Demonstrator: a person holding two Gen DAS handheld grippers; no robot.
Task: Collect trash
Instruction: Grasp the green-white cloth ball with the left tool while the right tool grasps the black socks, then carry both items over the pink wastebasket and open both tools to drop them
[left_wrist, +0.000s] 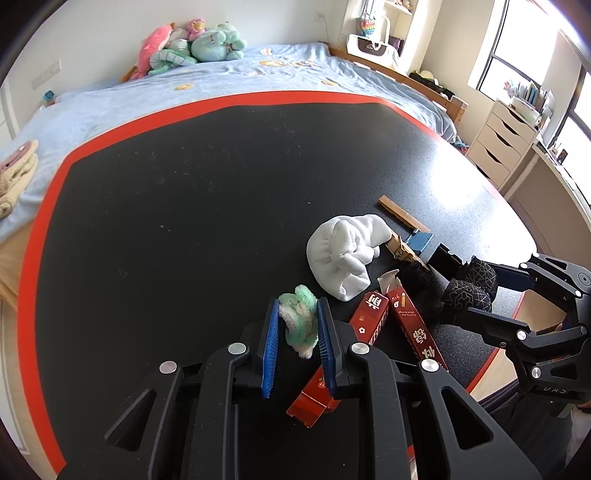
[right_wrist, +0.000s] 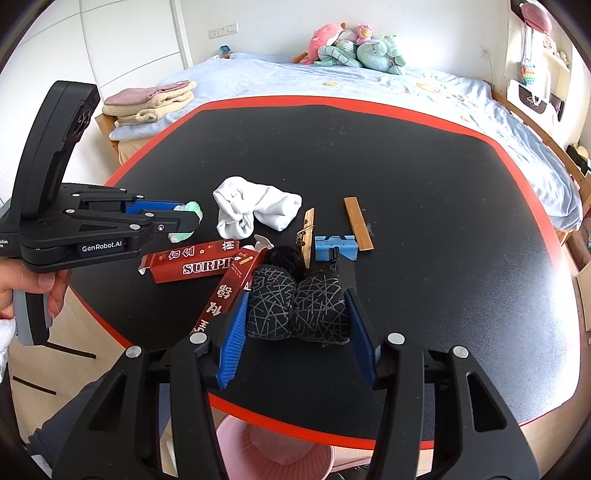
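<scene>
Two loads are in hand at once. Our left gripper (left_wrist: 297, 325) has its blue fingers (left_wrist: 271, 345) pressed on a green-and-white fuzzy wad (left_wrist: 300, 322), and from the right wrist view that wad looks lifted off the desk (right_wrist: 424, 177). Our right gripper (right_wrist: 295, 317) has its fingers (right_wrist: 232, 339) standing against the two sides of a black patterned roll (right_wrist: 297, 306), its long axis running across from finger to finger; whether it hangs clear of the desk we cannot tell.

What the coming move turns on, we judge, is the pink bin (right_wrist: 277, 454), which sits below the near desk edge, directly under and behind the right gripper. So the right hand is the nearer one: it needs only to draw back toward us and down. The left would have to cross to its right over the two red cartons (right_wrist: 195, 258) to reach the same bin.

Left on the desk beyond both grippers are a white cloth (right_wrist: 251, 210), a clothespin (right_wrist: 307, 236), a blue piece (right_wrist: 334, 247) and a wooden strip (right_wrist: 358, 223).
</scene>
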